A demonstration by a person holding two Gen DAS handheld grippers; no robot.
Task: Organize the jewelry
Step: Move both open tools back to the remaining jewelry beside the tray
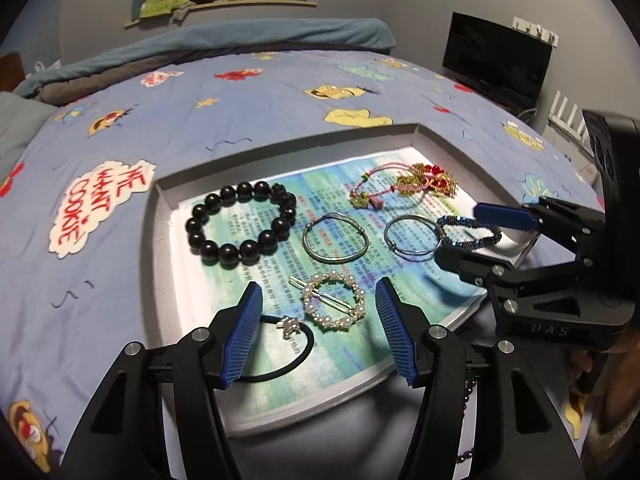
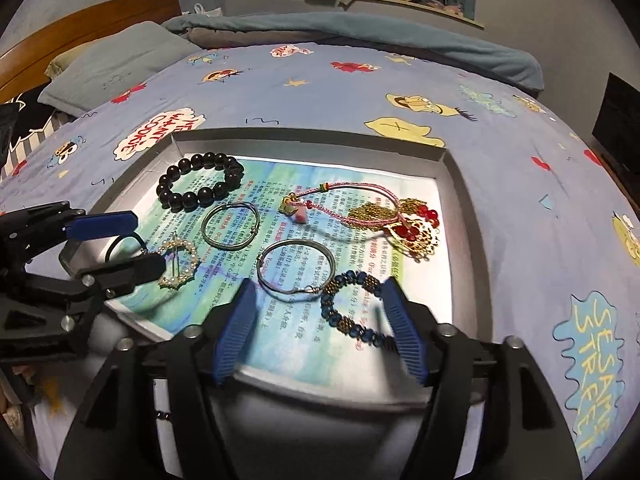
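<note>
Black tool (image 1: 320,332) arms, ribbed blue pads (image 1: 244,332), silver screws.

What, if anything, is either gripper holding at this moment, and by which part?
Nothing is held. The left gripper stands open above the pearl hair clip, and the right gripper stands open near the blue beaded bracelet; neither has closed on anything.

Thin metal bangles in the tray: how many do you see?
2. One metal bangle lies mid-tray, right of the black bead bracelet. The other bangle lies further right, touching the blue beaded bracelet. None appears hidden.
</note>
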